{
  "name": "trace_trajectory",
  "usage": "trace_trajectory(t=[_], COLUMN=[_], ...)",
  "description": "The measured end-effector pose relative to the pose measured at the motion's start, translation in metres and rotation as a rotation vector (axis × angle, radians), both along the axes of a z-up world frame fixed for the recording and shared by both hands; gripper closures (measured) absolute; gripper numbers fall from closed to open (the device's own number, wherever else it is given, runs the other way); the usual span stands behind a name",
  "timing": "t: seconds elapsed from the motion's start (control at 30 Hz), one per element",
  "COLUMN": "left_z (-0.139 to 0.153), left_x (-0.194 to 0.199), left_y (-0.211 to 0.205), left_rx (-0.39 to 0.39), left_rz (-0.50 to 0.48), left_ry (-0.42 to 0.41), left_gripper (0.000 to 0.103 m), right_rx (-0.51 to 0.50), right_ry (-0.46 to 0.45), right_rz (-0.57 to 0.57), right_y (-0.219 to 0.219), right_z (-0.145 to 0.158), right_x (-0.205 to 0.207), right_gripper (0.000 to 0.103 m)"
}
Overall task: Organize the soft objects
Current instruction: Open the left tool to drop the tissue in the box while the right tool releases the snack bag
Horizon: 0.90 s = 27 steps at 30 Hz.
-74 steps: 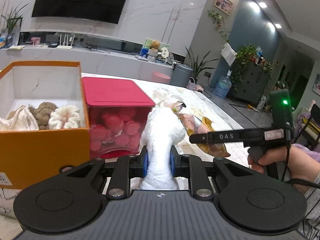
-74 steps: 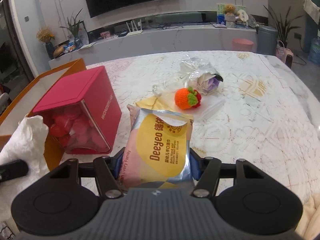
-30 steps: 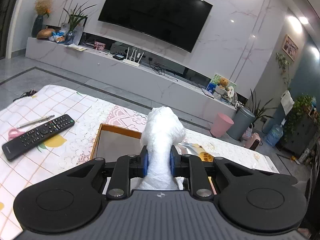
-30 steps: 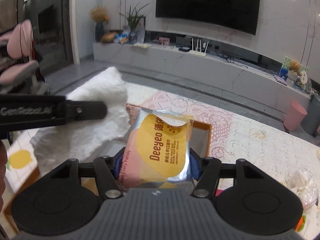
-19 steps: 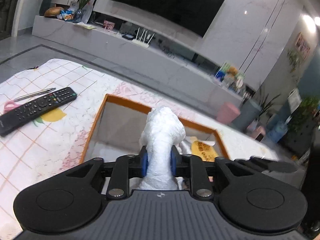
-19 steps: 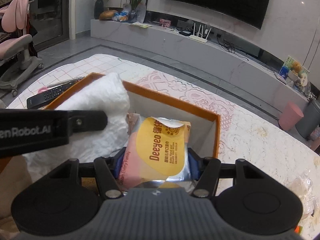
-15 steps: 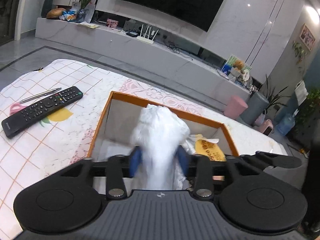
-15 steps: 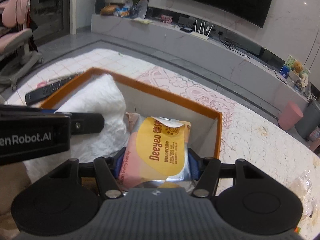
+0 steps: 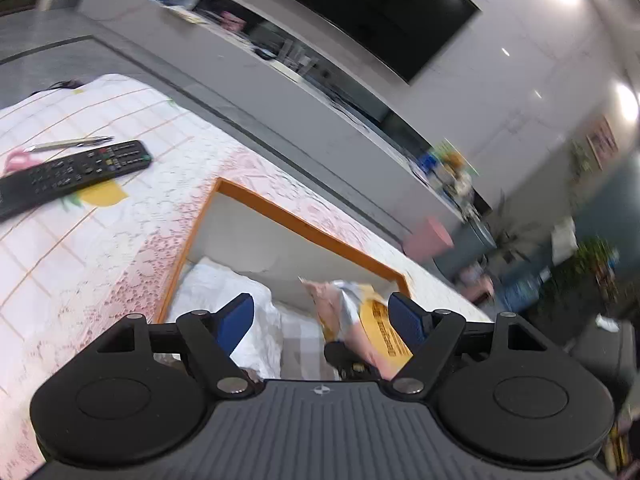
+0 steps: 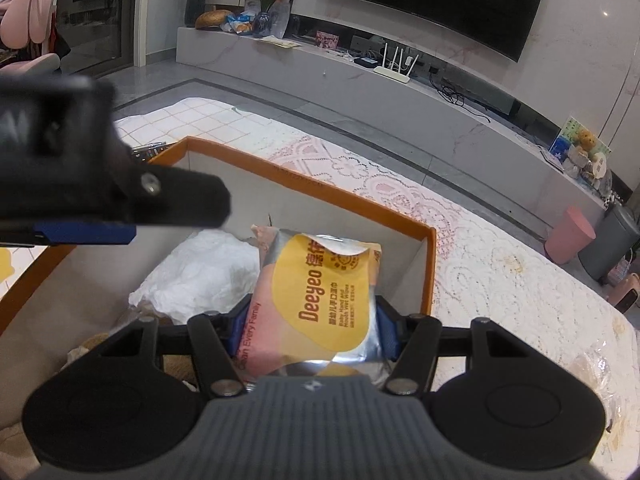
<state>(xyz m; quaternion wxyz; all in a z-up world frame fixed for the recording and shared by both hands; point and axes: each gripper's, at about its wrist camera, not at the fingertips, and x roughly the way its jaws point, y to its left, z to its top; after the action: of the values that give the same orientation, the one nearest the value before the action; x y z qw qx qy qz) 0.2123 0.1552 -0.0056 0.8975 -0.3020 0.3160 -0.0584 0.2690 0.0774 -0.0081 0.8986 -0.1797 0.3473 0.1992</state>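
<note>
The wipes pack (image 10: 316,304) was clamped between the pads of the right gripper (image 10: 312,332), which held it by its lower half, upright, over the open orange box (image 10: 430,264). Judged from its foil skin and bulging sides, the pack was light, soft and somewhat slippery; a hold across the thick middle, as here, would serve better than one on the thin sealed edge. The loose label flap at its top should not be used as a grip point.

To the left of that gripper, the white soft bundle (image 10: 204,276) lay inside the box, against the far wall. It appeared very light and easily crushed, so any part could be pinched.

The left gripper (image 9: 322,316) stood above the bundle; its jaws had just been opening and were wide apart, with nothing pressed between the pads.

Beyond the box, to the left of the left gripper, a remote control (image 9: 68,176) lay on the tablecloth (image 9: 60,264).
</note>
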Motion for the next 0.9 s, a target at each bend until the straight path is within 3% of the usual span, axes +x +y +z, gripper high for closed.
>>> trace_trajectory(t=[0.07,0.37,0.63,0.73,0.9], left_z=[0.005,0.023,0.009,0.006,0.005], left_x=[-0.002,-0.011,0.002,0.002,0.0], left_y=[-0.003,-0.02,-0.011,-0.007,-0.003], left_rx=[0.038,0.26,0.244,0.242,0.223], left_rz=[-0.026,0.033,0.061,0.068,0.08], left_ry=[-0.003,-0.047,0.064,0.081,0.08], left_gripper=[0.013,0.014,0.014,0.013,0.013], right_rx=[-0.001,-0.024,0.014,0.063,0.022], right_ry=[0.001,0.065,0.088,0.055,0.008], right_rz=[-0.009,0.0,-0.029,-0.03,0.016], right_y=[0.002,0.011,0.011,0.007,0.01], right_z=[0.003,0.007,-0.001,0.003,0.008], right_x=[0.001,0.019,0.027,0.023,0.012], right_gripper=[0.043,0.043,0.041,0.035,0.022])
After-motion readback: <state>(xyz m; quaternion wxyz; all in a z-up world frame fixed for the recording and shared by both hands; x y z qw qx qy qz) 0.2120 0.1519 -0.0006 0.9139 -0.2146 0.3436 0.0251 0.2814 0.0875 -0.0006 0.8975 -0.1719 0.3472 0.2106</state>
